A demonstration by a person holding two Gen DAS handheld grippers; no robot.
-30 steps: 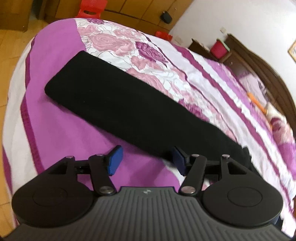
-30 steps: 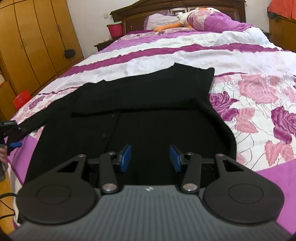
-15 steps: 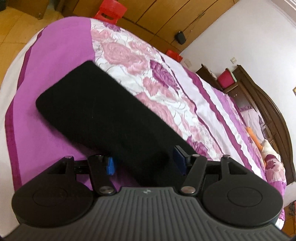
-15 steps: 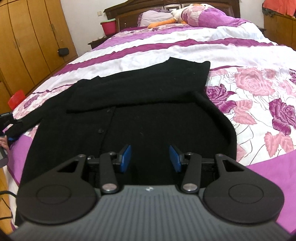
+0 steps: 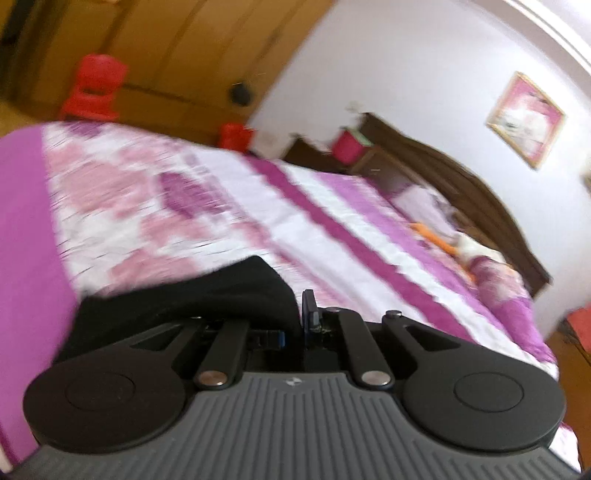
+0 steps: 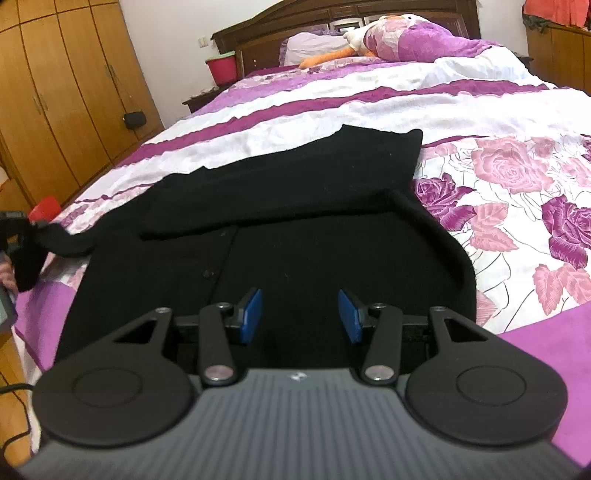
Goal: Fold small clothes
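Cardigan (image 6: 306, 236), black, lies spread on the bed (image 6: 461, 107), its body just beyond the right tongs (image 6: 299, 314), whose blue pads stand apart over the near hem with nothing between them. One sleeve (image 5: 207, 295) stretches off to the left edge of the bed, and there the left tongs (image 5: 295, 321) have just closed on its cuff; the pads are clamped on the black cloth, which bunches up over the left finger. In the right wrist view that sleeve end (image 6: 55, 236) hangs lifted off the cover at far left, beside a hand (image 6: 7, 273). The other sleeve is folded across the chest. The bed cover is white with purple stripes and pink roses, plain purple at the near edge. A dark wooden headboard (image 6: 343, 18) and pillows stand far off, wooden wardrobes (image 6: 62, 96) on the left, a red bucket (image 6: 221, 68) by the headboard
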